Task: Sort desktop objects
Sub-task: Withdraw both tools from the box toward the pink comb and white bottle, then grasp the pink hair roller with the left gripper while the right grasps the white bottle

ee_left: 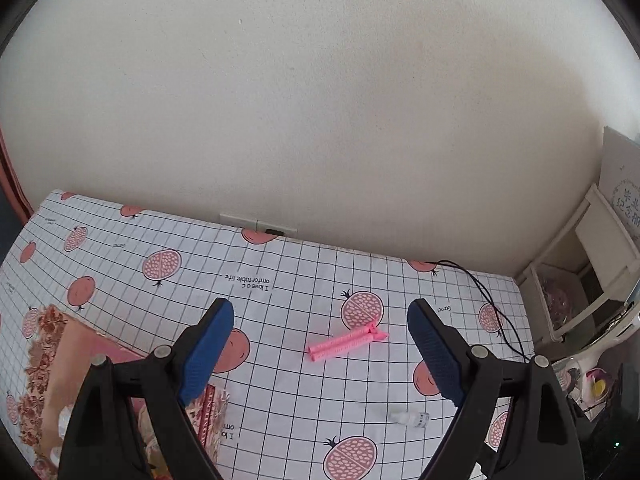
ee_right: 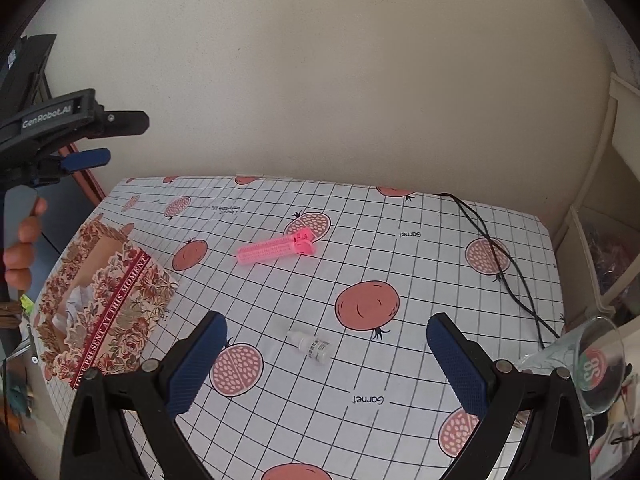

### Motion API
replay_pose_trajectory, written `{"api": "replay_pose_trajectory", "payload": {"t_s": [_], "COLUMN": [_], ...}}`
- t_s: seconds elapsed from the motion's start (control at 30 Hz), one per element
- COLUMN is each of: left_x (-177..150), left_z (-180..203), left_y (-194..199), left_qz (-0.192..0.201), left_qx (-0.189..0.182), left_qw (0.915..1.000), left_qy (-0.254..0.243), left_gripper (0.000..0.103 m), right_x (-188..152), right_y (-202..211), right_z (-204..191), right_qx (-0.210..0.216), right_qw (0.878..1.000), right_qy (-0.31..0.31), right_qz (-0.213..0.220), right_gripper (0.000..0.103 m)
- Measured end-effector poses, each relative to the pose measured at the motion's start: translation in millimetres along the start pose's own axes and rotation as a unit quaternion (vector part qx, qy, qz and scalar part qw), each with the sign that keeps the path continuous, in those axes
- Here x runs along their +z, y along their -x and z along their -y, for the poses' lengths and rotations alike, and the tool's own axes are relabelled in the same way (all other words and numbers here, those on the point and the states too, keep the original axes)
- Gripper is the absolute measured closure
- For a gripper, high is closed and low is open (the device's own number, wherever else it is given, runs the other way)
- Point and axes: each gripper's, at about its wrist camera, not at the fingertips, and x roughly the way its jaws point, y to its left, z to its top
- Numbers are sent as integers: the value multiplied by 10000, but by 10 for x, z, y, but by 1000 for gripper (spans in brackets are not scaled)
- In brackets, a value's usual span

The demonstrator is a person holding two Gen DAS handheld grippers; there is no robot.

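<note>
Pink clip [ee_left: 347, 342] lying loose on the cloth [ee_left: 304, 280], at twelve o'clock from the wide, empty left gripper [ee_left: 320, 350]; box [ee_left: 60, 364] at nine. Small bottle [ee_right: 310, 346] between the spread, empty jaws of the right gripper [ee_right: 326, 364], clip at eleven, box at nine. Approach step by the look of it: next, probably lower, close on an item, carry to the box.

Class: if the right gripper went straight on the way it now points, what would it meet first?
Most likely the small white dropper bottle, lying between the open right gripper fingers' lines on the tablecloth. Depth is unclear, so it might touch cloth first.
</note>
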Motion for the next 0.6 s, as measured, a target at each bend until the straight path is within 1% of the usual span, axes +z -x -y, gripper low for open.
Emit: {"api": "replay_pose_trajectory", "payload": {"t_s": [0.07, 0.17, 0.23, 0.33, 0.43, 0.6], "left_x": [-135, -312, -412, -527, -611, -726], "left_z": [77, 162, 203, 201, 179, 179], "left_y": [-220, -545, -751, -1018, -1237, -1482], "left_qz": [-115, -299, -430, -601, -761, -934], "left_qx": [13, -145, -225, -249, -378, -538], "left_qw": [9997, 9986, 9977, 9966, 9954, 9935], "left_qy": [-226, -405, -482, -501, -450, -371], "left_gripper": [14, 14, 14, 14, 14, 14], "right_x": [-85, -222, -300, -384, -431, -451], "right_y": [-166, -458, -608, -776, -897, -1028], "right_z": [-17, -9, 7, 53, 81, 102], "right_qx": [52, 78, 144, 164, 127, 55], "right_qw": [9999, 9989, 9981, 9971, 9962, 9955], "right_qy": [44, 50, 19, -32, 10, 46], "right_qz": [-127, -467, -598, -744, -859, -944], "right_gripper": [2, 3, 6, 6, 7, 7]}}
